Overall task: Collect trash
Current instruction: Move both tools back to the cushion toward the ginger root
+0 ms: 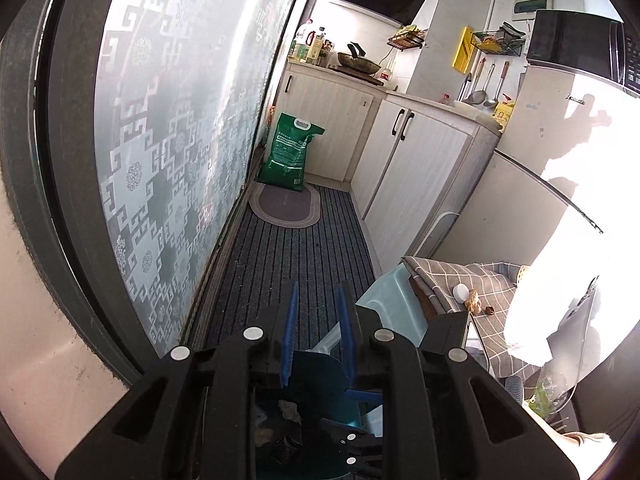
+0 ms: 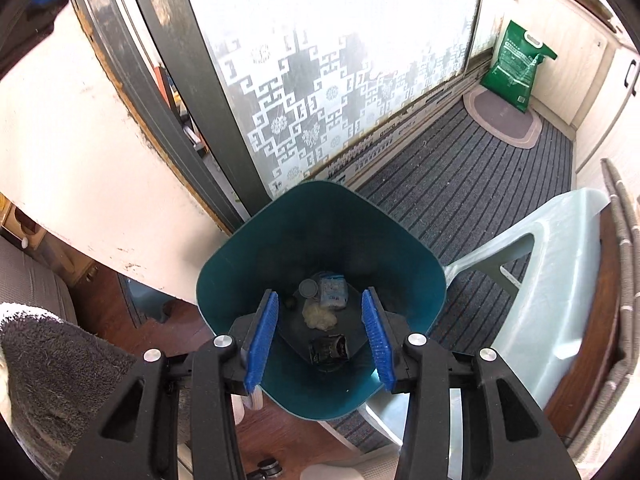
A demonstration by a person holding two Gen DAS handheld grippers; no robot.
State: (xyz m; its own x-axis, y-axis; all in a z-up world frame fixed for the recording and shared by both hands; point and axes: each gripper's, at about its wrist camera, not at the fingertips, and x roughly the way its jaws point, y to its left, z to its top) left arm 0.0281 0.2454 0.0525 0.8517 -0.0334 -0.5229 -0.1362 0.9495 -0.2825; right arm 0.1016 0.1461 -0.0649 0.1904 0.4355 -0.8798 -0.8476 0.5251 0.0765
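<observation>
Right tongs [image 2: 320,342] spread, empty, above teal bin [image 2: 416,280] holding several scraps; left tongs [image 1: 318,312] spread; worktop [image 1: 496,280] scraps [image 1: 474,300] remain, by judgement.

Teal bin [image 2: 320,240] upright on floor; inside: white packet [image 2: 333,290], grey cap [image 2: 309,289], crumpled tissue [image 2: 318,315], dark wrapper [image 2: 330,350].

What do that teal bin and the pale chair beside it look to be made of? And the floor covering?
The bin looks like smooth moulded plastic: thin seamless walls with a dull sheen. The chair also seems plastic, pale blue-grey, one piece with rounded edges and a slight gloss. The floor covering looks like ribbed carpet matting, dark grey, matte and fuzzy, with lint on it.
</observation>
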